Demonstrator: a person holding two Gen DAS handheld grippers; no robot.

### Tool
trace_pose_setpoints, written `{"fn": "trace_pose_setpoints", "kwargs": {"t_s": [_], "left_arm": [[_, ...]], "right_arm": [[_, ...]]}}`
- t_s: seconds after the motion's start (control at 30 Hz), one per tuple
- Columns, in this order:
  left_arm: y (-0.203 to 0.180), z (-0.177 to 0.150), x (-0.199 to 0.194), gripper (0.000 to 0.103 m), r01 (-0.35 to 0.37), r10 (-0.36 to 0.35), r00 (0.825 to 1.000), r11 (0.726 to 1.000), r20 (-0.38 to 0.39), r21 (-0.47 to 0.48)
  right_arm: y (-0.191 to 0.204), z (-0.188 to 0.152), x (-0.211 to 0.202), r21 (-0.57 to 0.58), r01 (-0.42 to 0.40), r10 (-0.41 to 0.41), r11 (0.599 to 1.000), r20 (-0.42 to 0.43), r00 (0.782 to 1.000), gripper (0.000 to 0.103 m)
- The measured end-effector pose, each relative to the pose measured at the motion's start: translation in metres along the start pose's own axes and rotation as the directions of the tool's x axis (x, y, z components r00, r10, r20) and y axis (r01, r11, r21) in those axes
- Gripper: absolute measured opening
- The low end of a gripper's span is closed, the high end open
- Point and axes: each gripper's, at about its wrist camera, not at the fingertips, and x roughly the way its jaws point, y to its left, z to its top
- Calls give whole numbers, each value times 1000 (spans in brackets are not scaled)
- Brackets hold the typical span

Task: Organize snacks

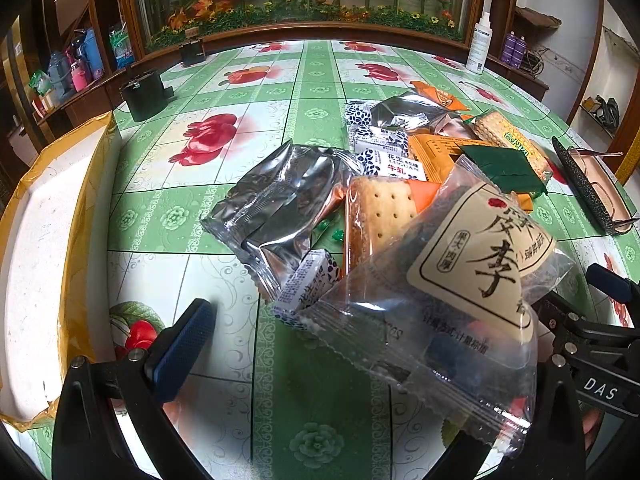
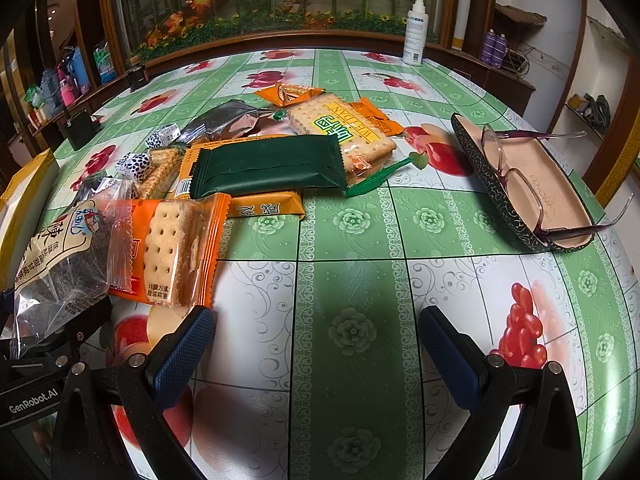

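Lying heaped mid-bench [image 2: 352, 240]: snack pile [image 2: 256, 160], packets overlapping.
Resting on top, dark green packet [image 2: 268, 168], flat, covering orange wrappers.
Lying nearest the right claw's left finger, orange cracker packet [image 2: 176, 248], cracker showing through its window.
Leaning at the pile's near-left edge, clear plum packet [image 1: 440, 300] with cream label, rising in front of the left camera and hiding the left claw's right finger.
Lying behind it, silver foil packet [image 1: 276, 212]; touching its near corner, small white candy [image 1: 308, 280].
Hovering low over the cloth, left claw [image 1: 320, 340]: only the left blue pad showing, so unable to tell how wide, or whether gripping the plum packet.
Hovering low near the pile, right claw [image 2: 316, 340]: jaws spread wide, gripping nothing, pointing along the bench.
Lying well right of the pile, open glasses case [image 2: 520, 184] holding spectacles [image 2: 516, 172].
Sitting at the bench's left edge, white box [image 1: 44, 240] with yellow-taped rim.
Standing at the far edge, white spray bottle [image 2: 415, 32].
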Motion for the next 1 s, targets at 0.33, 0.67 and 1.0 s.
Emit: {"fn": "trace_pose_setpoints", "kwargs": {"t_s": [0.33,0.67,1.0], "left_arm": [[9,-3,-7,103,49,-46,998,997,-46,56],[18,-26,-69,103,229,-232,973,960,0,162],[-19,-16,-90,103,316,-329,944,909,2,273]], "right_arm": [[1,-1,-3,14,-12,12,1000,4,1000,102],[-36,-18,-62,72,-185,179,980,78,981,102],[-53,-19,-95,86,-312,292,946,187,938,102]]}}
